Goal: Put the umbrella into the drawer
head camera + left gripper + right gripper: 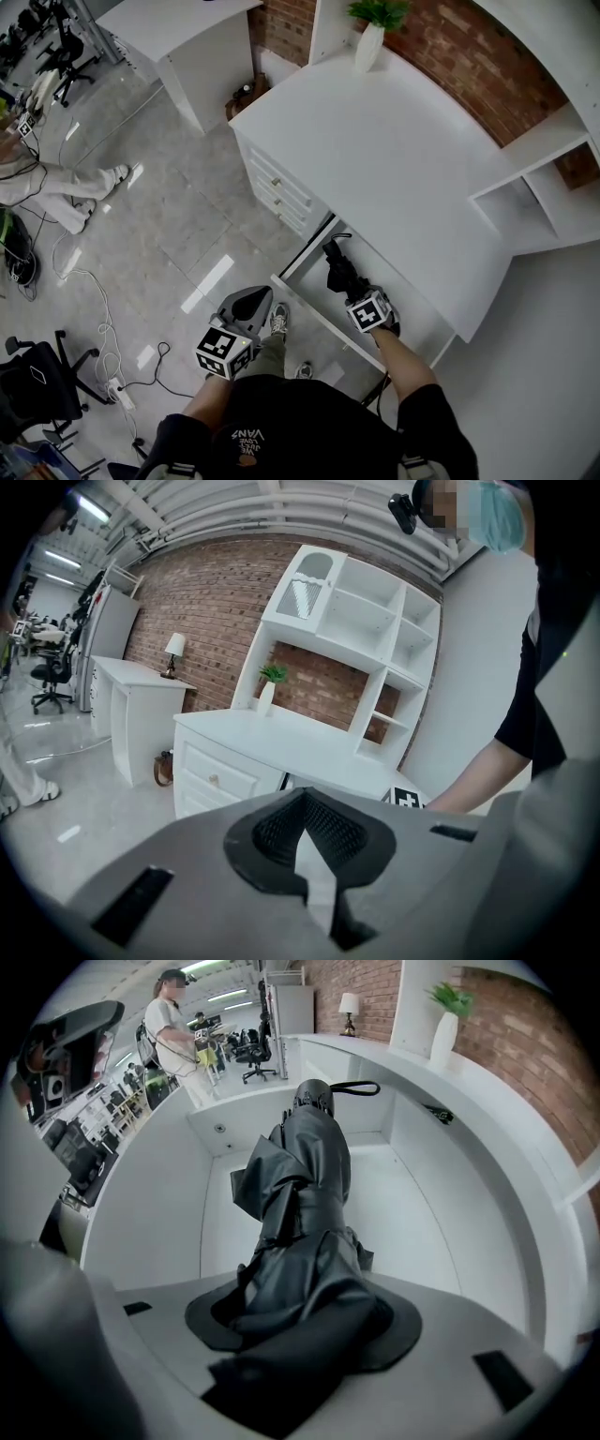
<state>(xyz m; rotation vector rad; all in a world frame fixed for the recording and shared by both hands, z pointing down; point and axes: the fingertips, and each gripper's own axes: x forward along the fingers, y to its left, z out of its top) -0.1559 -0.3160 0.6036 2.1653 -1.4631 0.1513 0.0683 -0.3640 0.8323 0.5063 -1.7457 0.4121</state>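
A folded black umbrella (339, 270) hangs over the open white drawer (314, 317) under the desk (394, 159), and my right gripper (352, 289) is shut on its lower end. In the right gripper view the umbrella (305, 1176) runs from the gripper (300, 1330) down into the drawer (412, 1213), its strap loop at the far end. My left gripper (251, 303) is off to the left above the floor, apart from the drawer and holding nothing. In the left gripper view the left gripper (314, 860) has its jaws together.
Closed drawers (277, 187) sit left of the open one. A potted plant in a white vase (370, 42) stands at the desk's far end, and a white shelf unit (553, 178) to the right. A person's legs (56, 187), an office chair (37, 380) and cables (103, 309) are on the floor at left.
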